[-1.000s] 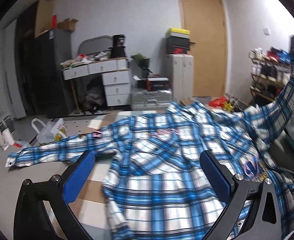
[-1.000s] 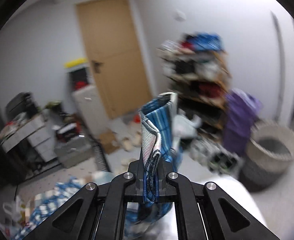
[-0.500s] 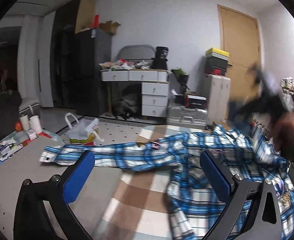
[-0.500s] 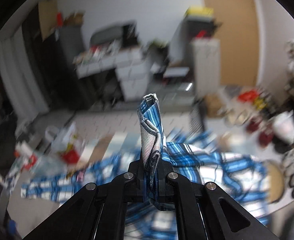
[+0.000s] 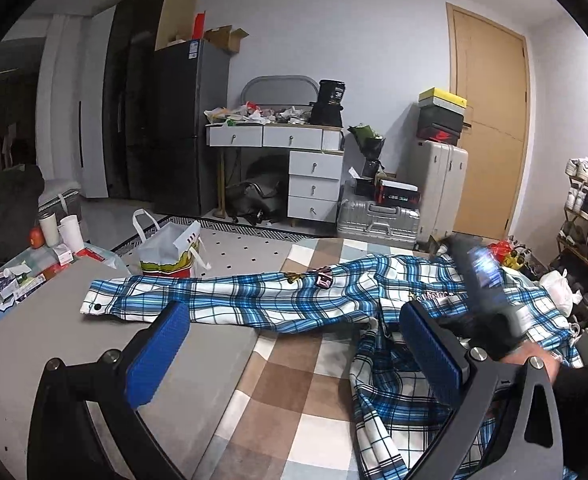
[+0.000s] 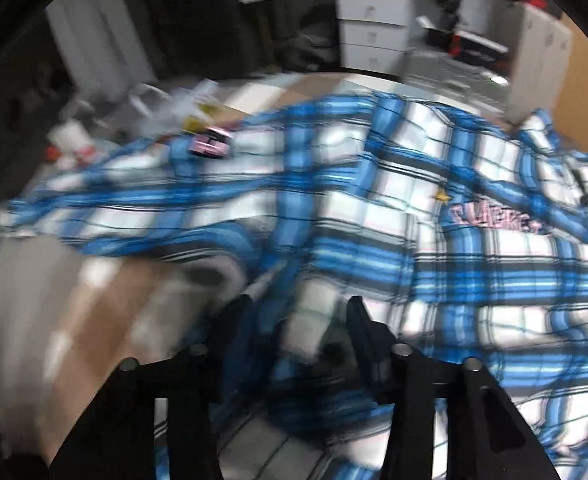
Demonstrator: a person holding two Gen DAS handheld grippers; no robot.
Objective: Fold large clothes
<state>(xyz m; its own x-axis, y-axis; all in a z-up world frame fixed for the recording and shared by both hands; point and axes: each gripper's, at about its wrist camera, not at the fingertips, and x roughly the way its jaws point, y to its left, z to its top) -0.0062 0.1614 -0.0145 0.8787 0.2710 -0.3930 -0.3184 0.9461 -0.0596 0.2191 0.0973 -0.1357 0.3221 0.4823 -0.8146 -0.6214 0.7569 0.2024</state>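
Opening over the plaid shirt (image 6: 374, 216), the right gripper (image 6: 298, 320) jaws have just let go, a cuff loose between them, left gripper (image 5: 289, 344) jaws wide and empty; shirt sprawls on the checked mat (image 5: 294, 392), so flatten that sleeve before the next fold.

Your right wrist view is smeared by motion blur: the plaid shirt (image 6: 374, 208) shows only as streaked blue and white bands, and its pink lettering (image 6: 494, 218) cannot be read. Your right claw (image 6: 300, 320) has just been opening; a pale fold of cloth lies between its jaws, but the blur hides whether it touches them. In your left wrist view, that right claw (image 5: 486, 280) is a dark smear over the shirt (image 5: 253, 300). The shirt's lower part runs off the bottom edge, behind your left claw (image 5: 294, 352).
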